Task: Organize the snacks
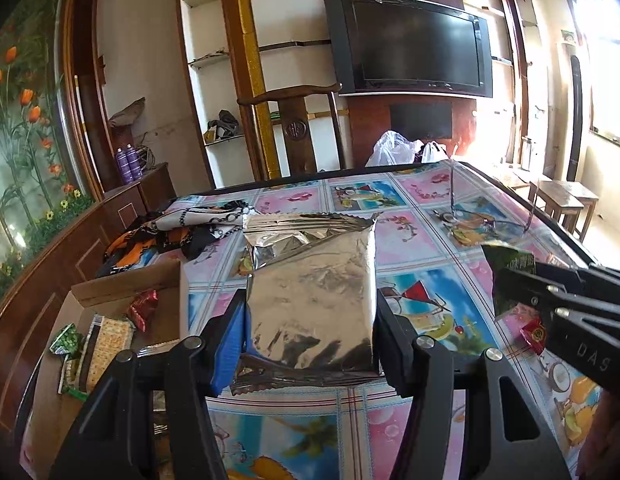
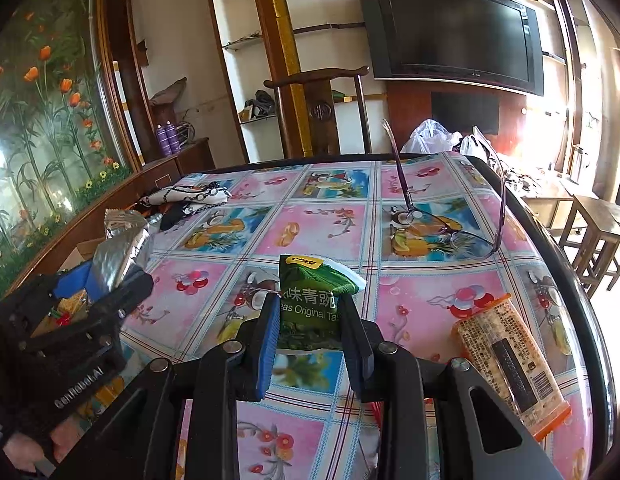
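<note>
Your right gripper (image 2: 310, 320) is clamped on a green pea packet (image 2: 314, 300); you can read "Original" and Chinese characters on it, held just above the desk (image 2: 310, 220). Your left gripper (image 1: 310, 320) is squeezing a plain silver foil packet (image 1: 310, 280), no print visible, right next to the cardboard box (image 1: 110, 292) with crackers and candies at the desk's left edge. An orange-trimmed cracker pack (image 2: 510, 364) lies near the right edge. Eyeglasses (image 2: 442, 224) sit further back, a patterned scarf (image 2: 186, 198) at the far left. The middle is open.

Green pea packet (image 2: 310, 304) — right gripper's (image 2: 310, 320) grip
</note>
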Tool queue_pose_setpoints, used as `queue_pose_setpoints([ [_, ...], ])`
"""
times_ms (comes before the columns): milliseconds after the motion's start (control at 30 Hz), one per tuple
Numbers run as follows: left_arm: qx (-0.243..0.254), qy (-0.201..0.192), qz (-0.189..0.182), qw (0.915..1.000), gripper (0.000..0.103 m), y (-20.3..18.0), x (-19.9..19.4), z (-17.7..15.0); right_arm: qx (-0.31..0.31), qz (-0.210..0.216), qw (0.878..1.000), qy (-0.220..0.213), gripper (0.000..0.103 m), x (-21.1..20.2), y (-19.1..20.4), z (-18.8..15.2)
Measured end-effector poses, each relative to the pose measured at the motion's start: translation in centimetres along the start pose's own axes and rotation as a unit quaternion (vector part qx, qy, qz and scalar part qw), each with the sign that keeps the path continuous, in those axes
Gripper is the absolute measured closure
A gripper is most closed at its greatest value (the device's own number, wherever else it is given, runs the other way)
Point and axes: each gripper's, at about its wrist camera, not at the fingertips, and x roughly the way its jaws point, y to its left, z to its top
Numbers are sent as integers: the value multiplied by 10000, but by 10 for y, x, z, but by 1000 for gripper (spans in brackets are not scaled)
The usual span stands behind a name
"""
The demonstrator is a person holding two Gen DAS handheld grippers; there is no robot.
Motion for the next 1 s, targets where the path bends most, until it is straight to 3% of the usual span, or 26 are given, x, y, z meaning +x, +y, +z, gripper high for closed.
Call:
queue_pose_setpoints([
  [200, -283, -67, 10, 9996, 46, 22, -11, 7, 7, 99, 9999, -76, 72, -4, 7, 0],
  [367, -512, -64, 129, 9986, 46, 50, -19, 9, 151, 451, 9987, -160, 72, -9, 22, 0],
  [633, -926, 82, 539, 9942, 45, 115, -22, 1, 58, 1030, 9945, -181, 71, -12, 80, -11],
  [1000, -1574, 522, 1155, 9794, 45, 209, -9, -19, -503, 1804, 9823, 79, 71, -11, 168, -37],
])
